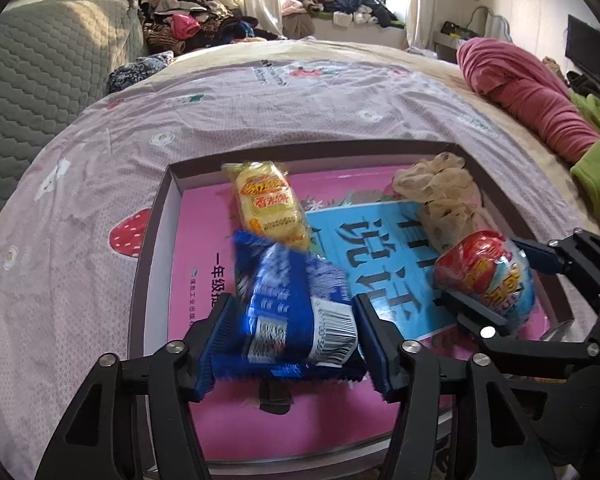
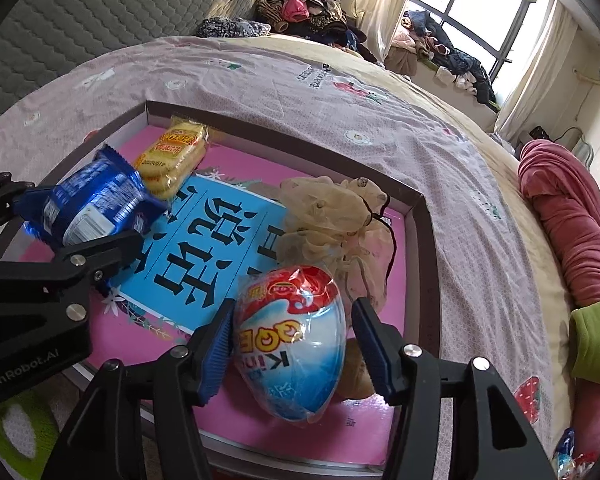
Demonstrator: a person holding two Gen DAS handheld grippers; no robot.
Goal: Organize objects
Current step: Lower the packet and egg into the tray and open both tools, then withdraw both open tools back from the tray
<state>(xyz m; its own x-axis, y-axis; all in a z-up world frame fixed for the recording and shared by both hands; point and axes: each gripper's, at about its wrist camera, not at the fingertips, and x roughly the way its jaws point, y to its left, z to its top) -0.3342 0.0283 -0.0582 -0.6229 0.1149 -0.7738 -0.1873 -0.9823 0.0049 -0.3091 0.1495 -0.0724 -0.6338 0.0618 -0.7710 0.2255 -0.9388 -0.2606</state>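
Nearest me, my left tool point(image 1: 294, 334) stands partly open around a blue snack packet point(image 1: 288, 300), blurred and apparently slipping free, while my right tool point(image 2: 292, 344) stands partly open around a wrapped chocolate egg point(image 2: 292, 340), its left pad touching the wrap and its right pad apart. Both items sit over the shallow box point(image 1: 156, 216) on the bed point(image 1: 100, 152), so I judge these two placements nearly done. Farther in, the box holds a pink book point(image 1: 204, 248), a blue book point(image 1: 384, 264), a yellow cracker packet point(image 1: 268, 204) and a beige mesh pouch point(image 1: 440, 192); a further wrapper point(image 2: 564, 452) lies outside, perhaps left to gather.
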